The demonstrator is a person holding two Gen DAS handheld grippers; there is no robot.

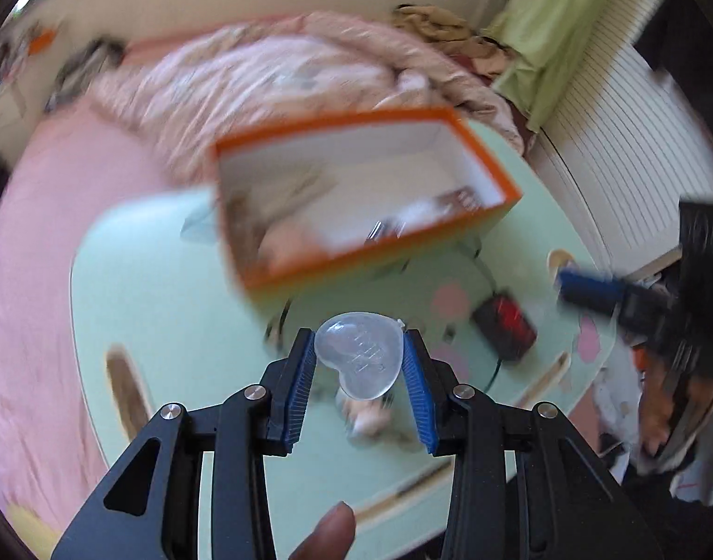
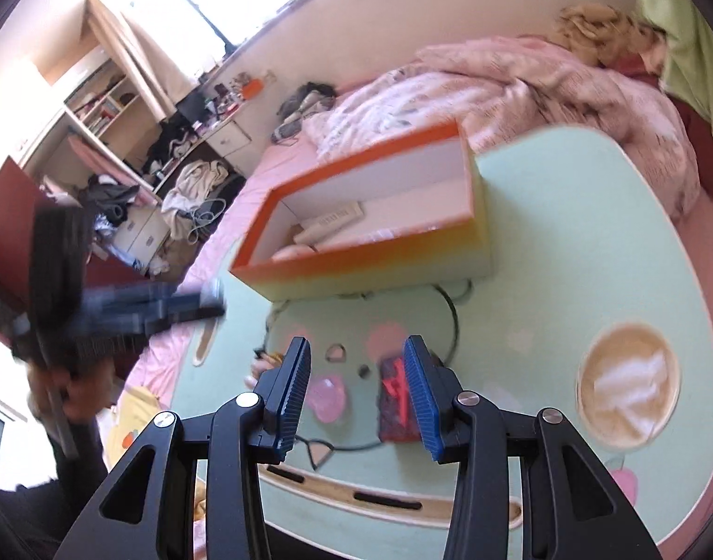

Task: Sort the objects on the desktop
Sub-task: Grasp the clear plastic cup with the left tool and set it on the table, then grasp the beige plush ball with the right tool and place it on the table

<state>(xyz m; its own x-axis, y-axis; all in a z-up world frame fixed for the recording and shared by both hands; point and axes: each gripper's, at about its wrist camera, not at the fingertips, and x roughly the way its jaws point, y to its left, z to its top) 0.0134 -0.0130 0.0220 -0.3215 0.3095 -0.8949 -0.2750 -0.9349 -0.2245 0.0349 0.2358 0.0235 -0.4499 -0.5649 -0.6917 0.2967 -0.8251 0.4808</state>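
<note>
Item: green table [image 2: 566, 242], bare to its far right rim. Our left gripper [image 1: 359, 359] clamps a clear heart-shaped case [image 1: 358, 353], near of the orange box [image 1: 356, 196]. Our right gripper [image 2: 356, 375] gapes, empty, above the red box [image 2: 394, 401].

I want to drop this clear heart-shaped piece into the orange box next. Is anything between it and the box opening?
Nothing visible blocks it. The left claw holds the clear heart piece in the air, short of the orange box, whose top is open. Only green mat lies in between. The view is motion-blurred, so small things could be missed.
</note>
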